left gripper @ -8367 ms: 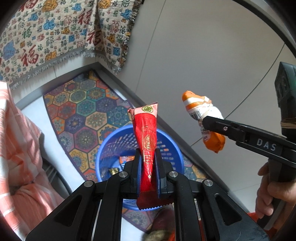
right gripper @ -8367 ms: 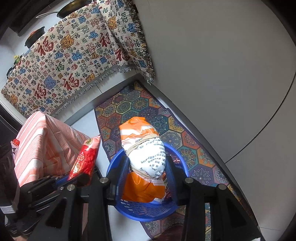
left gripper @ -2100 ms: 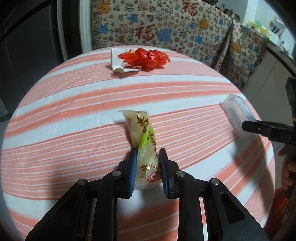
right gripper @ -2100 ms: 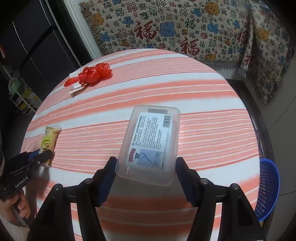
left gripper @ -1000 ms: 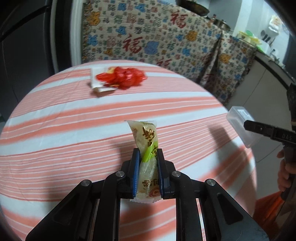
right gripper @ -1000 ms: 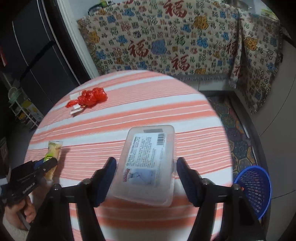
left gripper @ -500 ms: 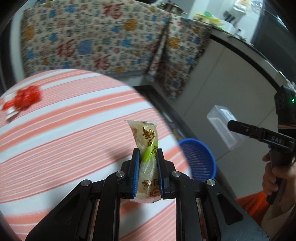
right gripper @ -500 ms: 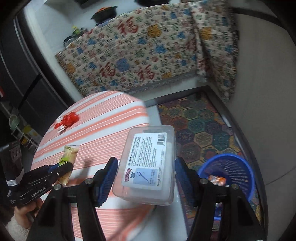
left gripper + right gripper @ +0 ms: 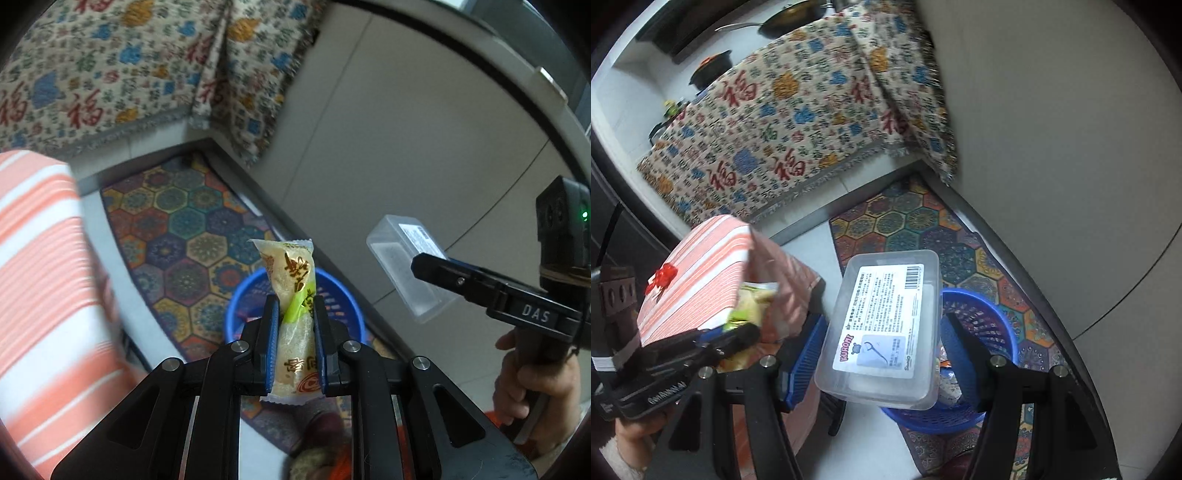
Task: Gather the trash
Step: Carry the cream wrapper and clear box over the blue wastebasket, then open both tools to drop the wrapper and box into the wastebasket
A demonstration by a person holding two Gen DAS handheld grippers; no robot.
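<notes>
On the patterned rug sits a blue basket. The left gripper has its fingers clamped on a wrapper, the right gripper on a box. Centre each over the basket before letting go.

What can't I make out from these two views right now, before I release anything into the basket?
- Blue basket contents: left wrist view, blocked by the snack packet; right wrist view, by the clear plastic box.
- Striped table: left wrist view, motion-blurred.
- Red trash on it: right wrist view, too small.
</notes>
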